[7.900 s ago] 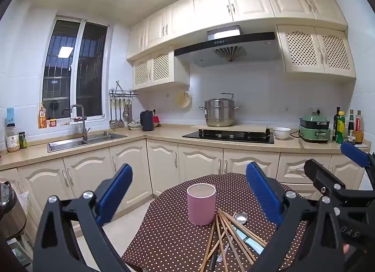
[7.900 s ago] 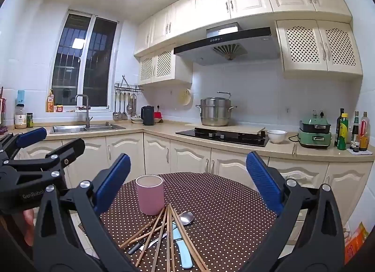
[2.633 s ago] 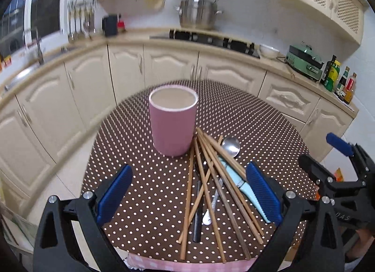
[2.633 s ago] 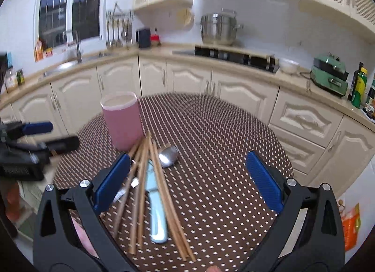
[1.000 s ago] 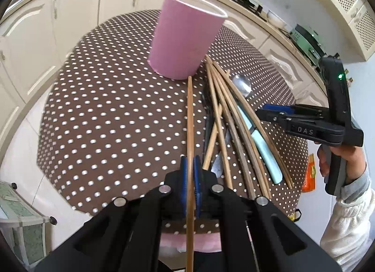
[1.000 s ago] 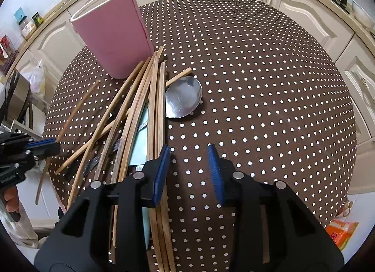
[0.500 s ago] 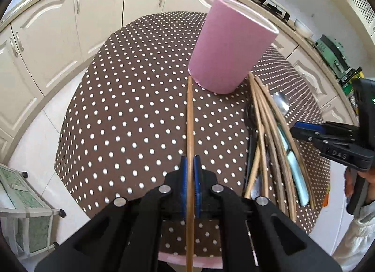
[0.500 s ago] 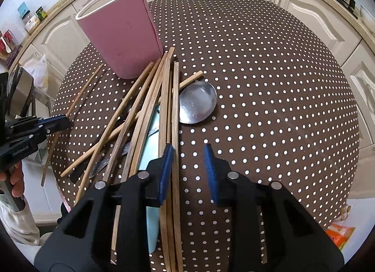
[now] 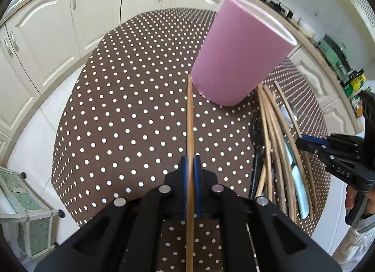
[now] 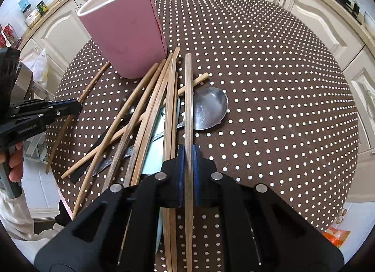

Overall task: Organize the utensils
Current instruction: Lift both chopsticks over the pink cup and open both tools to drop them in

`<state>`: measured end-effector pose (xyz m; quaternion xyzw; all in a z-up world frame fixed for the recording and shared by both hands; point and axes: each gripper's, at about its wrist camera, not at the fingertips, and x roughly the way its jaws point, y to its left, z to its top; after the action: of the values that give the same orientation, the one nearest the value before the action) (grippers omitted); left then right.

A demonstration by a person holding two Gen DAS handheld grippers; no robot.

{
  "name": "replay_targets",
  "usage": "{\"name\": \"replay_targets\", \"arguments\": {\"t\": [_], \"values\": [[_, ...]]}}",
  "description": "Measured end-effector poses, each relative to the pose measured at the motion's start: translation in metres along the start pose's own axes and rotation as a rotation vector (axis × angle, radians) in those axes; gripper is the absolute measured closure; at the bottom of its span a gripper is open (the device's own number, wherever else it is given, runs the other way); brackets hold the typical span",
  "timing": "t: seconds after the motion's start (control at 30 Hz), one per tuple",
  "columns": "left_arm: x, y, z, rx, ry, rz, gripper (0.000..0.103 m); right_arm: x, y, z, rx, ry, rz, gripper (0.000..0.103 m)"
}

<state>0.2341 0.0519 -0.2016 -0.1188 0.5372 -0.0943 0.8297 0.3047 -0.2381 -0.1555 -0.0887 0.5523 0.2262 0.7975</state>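
A pink cup (image 9: 239, 56) stands upright on the round dotted table (image 9: 131, 108); it also shows in the right wrist view (image 10: 124, 30). My left gripper (image 9: 191, 166) is shut on a wooden chopstick (image 9: 190, 119) whose tip points at the cup's base. My right gripper (image 10: 188, 154) is shut on another wooden chopstick (image 10: 188, 98) at the right edge of the pile. Several chopsticks (image 10: 150, 112), a metal spoon (image 10: 208, 108), a pale blue-handled utensil (image 10: 154, 145) and a dark-handled knife (image 10: 98, 166) lie piled in front of the cup.
Cream kitchen cabinets (image 9: 42, 37) curve around the table's far side. A small glass-sided stand (image 9: 23, 204) sits on the floor at left. An orange packet (image 10: 337, 234) lies on the floor at right. The table's right half (image 10: 281, 108) shows only cloth.
My right gripper has shut on a chopstick at the pile's right edge. My left gripper has carried its chopstick left, away from the pile, with its tip near the cup's base.
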Motion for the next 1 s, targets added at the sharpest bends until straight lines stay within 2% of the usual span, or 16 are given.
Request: {"name": "replay_targets", "arguments": {"t": [0.17,0.3,0.43,0.5,0.6,0.73,0.87,1.0], "values": [[-0.019,0.004,-0.012,-0.010,-0.081,-0.045,0.098,-0.024,-0.008,-0.005,0.022,-0.076,0.003,0.096],[-0.037,0.000,-0.018,-0.016,-0.156,-0.074,0.098,-0.046,-0.013,-0.003,0.040,-0.173,0.025,0.096],[-0.066,-0.006,-0.026,0.007,-0.294,-0.101,0.098,-0.083,-0.018,-0.008,0.057,-0.291,0.058,0.096],[-0.078,-0.009,-0.027,0.025,-0.362,-0.119,0.098,-0.104,0.002,-0.013,0.059,-0.345,0.070,0.096],[-0.100,-0.023,-0.021,0.068,-0.495,-0.141,0.098,-0.130,0.012,-0.011,0.070,-0.445,0.110,0.096],[-0.122,-0.046,-0.010,0.132,-0.637,-0.157,0.098,-0.143,0.028,0.004,0.052,-0.551,0.135,0.096],[-0.135,-0.065,0.003,0.165,-0.722,-0.191,0.098,-0.152,0.036,0.020,0.062,-0.638,0.167,0.096],[-0.138,-0.084,0.023,0.184,-0.802,-0.184,0.098,-0.149,0.039,0.044,0.100,-0.709,0.197,0.096]]}}
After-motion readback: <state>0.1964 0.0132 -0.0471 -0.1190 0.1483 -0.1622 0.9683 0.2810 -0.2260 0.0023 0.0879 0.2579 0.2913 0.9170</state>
